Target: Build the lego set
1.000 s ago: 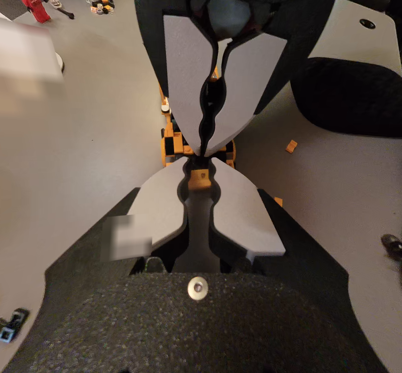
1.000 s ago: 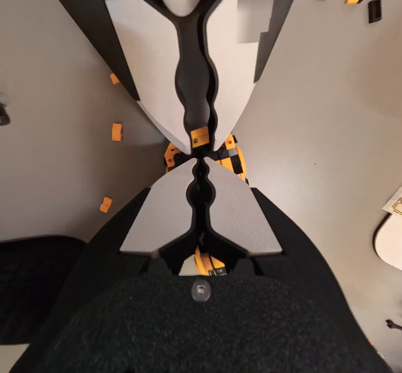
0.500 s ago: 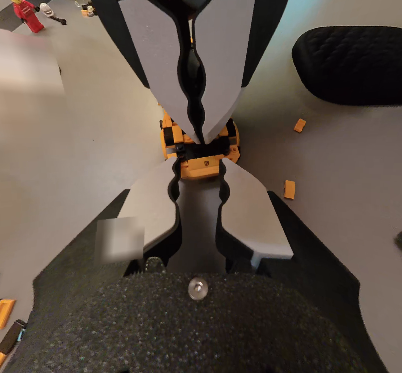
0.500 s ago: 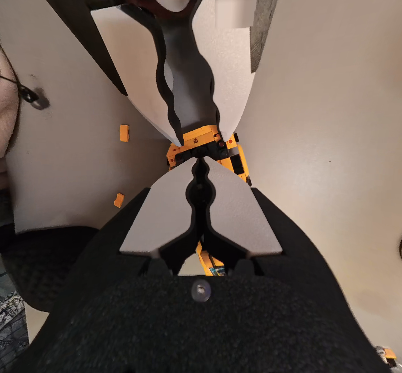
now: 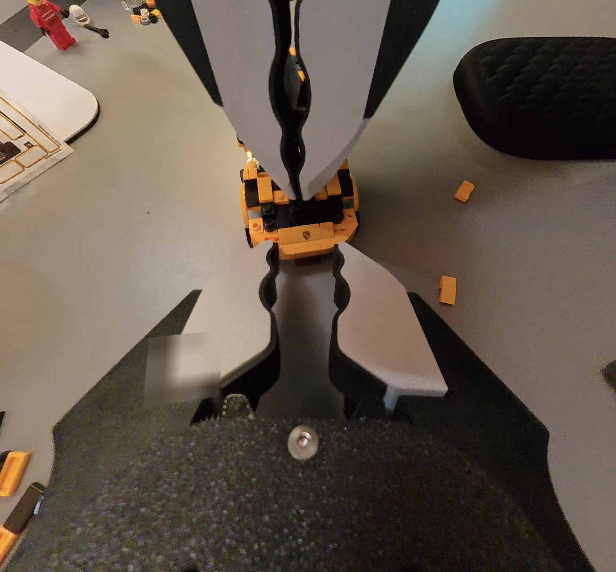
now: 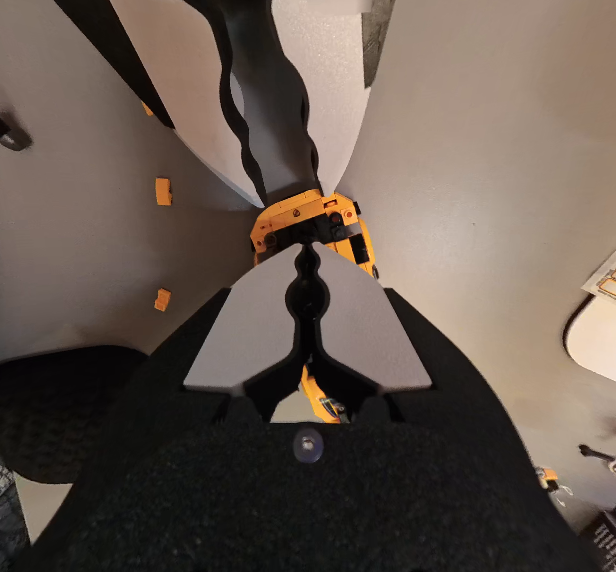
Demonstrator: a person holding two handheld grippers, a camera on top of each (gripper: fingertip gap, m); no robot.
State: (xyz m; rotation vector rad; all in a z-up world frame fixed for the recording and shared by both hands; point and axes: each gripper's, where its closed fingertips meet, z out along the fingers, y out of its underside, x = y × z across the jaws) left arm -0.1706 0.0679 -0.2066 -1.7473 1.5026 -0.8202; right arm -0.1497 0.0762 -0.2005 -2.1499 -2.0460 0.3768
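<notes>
An orange and black lego car (image 5: pixel 300 222) stands on the grey table, its nose with a small emblem towards my left gripper. My left gripper (image 5: pixel 304 251) is open, with its fingertips on either side of the car's nose. My right gripper (image 6: pixel 305 246) is shut. It lies over the car (image 6: pixel 310 219) with its tips down on the black middle part, and I see nothing between its fingers. In the left wrist view the right gripper (image 5: pixel 298 195) comes in from the top. In the right wrist view the open left gripper (image 6: pixel 295 197) comes in from the top.
Loose orange bricks (image 5: pixel 464 190) (image 5: pixel 447 289) lie right of the car. A black padded rest (image 5: pixel 540 95) is at the far right. A red minifigure (image 5: pixel 50 19), small parts (image 5: pixel 145 15), a white board (image 5: pixel 50 95) and a printed sheet (image 5: pixel 23 155) are at the left. Less than 4 cm separates the two grippers' tips. Both grippers' tips are roughly 30 cm from the red minifigure (image 5: pixel 50 19).
My left gripper, shut on the orange emblem piece a second ago, has opened. The piece now sits on the car's nose. My right gripper stays shut on the car.
</notes>
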